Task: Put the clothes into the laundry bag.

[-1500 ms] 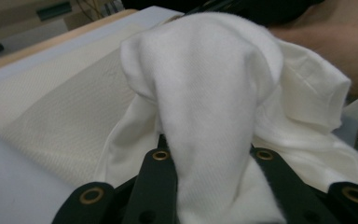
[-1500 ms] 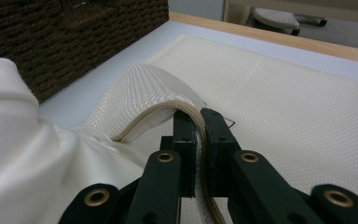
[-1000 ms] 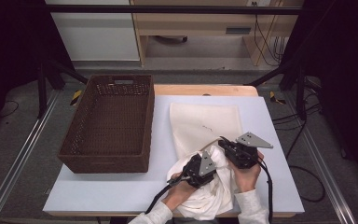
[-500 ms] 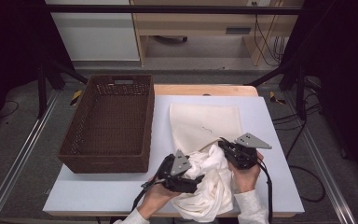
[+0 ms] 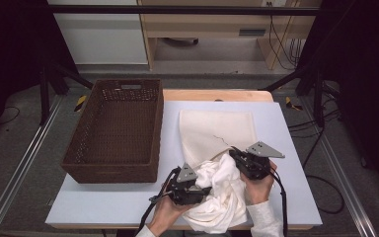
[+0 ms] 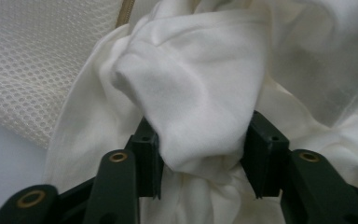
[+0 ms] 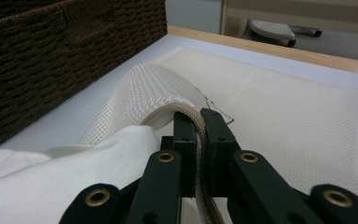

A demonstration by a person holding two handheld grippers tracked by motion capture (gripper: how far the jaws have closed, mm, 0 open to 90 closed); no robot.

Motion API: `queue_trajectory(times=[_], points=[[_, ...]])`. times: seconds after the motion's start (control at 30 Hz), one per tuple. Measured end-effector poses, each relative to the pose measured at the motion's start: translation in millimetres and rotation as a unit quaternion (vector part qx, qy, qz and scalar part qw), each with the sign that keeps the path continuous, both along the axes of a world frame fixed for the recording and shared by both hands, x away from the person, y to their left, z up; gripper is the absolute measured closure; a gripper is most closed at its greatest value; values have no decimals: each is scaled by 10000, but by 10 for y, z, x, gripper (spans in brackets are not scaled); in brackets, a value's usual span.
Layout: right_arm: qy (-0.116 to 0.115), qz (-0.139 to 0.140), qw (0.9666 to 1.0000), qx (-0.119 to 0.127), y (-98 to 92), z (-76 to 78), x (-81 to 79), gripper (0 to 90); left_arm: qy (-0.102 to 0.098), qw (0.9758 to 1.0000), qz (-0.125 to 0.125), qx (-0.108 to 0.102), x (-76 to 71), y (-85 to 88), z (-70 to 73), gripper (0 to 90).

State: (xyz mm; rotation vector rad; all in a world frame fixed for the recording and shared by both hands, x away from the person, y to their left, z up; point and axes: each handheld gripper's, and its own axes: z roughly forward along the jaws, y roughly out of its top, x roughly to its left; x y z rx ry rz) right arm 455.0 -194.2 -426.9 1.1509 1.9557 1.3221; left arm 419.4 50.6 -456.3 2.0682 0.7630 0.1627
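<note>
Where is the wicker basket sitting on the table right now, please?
In the high view the wicker basket sits on the table's left half, just left of the flat mesh bag.

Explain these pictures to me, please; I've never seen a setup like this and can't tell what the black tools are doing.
No robot here: a person holds a two-fingered gripper in each hand. The high view looks down on a white table; the other two views come from cameras riding on the grippers. On the table sit a brown wicker basket and a cream mesh bag. The right gripper pinches the bag's zippered edge, lifting the opening. The left gripper has its fingers around a bunch of white cloth, apparently gripping it. The cloth lies at the bag's opening, maybe on its way inside.
</note>
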Motion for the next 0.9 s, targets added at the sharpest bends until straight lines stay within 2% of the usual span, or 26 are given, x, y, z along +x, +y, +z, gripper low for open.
queue_trajectory(times=[0.03, 0.1, 0.13, 0.17, 0.2, 0.33, 0.37, 0.43, 0.47, 0.53, 0.57, 0.6, 0.67, 0.7, 0.73, 0.77, 0.83, 0.87, 0.9], points=[[2, 5, 10000, 0, 2, -1, 1, 854, -138, 9999, -58, 27, -23, -5, 37, 643], [5, 3, 10000, -7, 3, -3, 3, 855, -211, 9997, -79, 26, -44, -15, 64, 731], [5, 3, 10000, -7, 3, -3, 3, 855, -303, 9995, -107, 18, -67, -27, 96, 731], [9, 5, 10000, -4, 1, -8, 8, 856, -535, 9984, -183, 67, -110, -70, 166, 759], [8, 2, 10000, -11, 1, -10, 8, 856, -619, 9979, -205, 41, -125, -98, 200, 765], [8, -33, 10000, 14, -3, -6, 4, 857, -771, 9967, -261, 15, -119, -215, 300, 771], [-5, -45, 10000, 32, -12, -4, 2, 857, -866, 9958, -296, 79, -76, -323, 341, 771], [-4, -65, 10000, 37, -16, -3, 1, 857, -882, 9955, -321, 120, -44, -380, 350, 771], [-14, -76, 10000, 45, -31, 1, -3, 856, -915, 9949, -347, 242, 28, -486, 348, 769], [-34, -90, 9999, 31, -39, 4, -4, 856, -910, 9947, -345, 318, 65, -531, 337, 767], [-40, -103, 9999, 46, -50, 8, -6, 855, -947, 9933, -332, 578, 137, -605, 293, 765], [-40, -103, 9999, 46, -50, 8, -6, 855, -947, 9933, -332, 578, 137, -605, 293, 765], [-38, -72, 10000, 55, -50, 11, -9, 855, -916, 9915, -244, 888, 226, -650, 212, 763], [-47, -6, 10000, 69, -30, 25, -20, 855, -825, 9913, -222, 998, 276, -653, 165, 761], [-65, 26, 10000, 58, -12, 34, -29, 855, -702, 9940, -228, 804, 346, -598, 109, 761], [-101, 45, 9999, 5, 3, 43, -38, 855, -702, 9940, -228, 804, 346, -598, 109, 759], [-110, 67, 9999, -10, 20, 49, -46, 855, -615, 9960, -246, 595, 355, -520, 80, 750], [-110, 67, 9999, -10, 20, 49, -46, 855, -615, 9960, -246, 595, 355, -520, 80, 735], [-96, 49, 9999, -37, 12, 38, -42, 855, -746, 9953, -274, 561, 311, -487, 79, 698]])
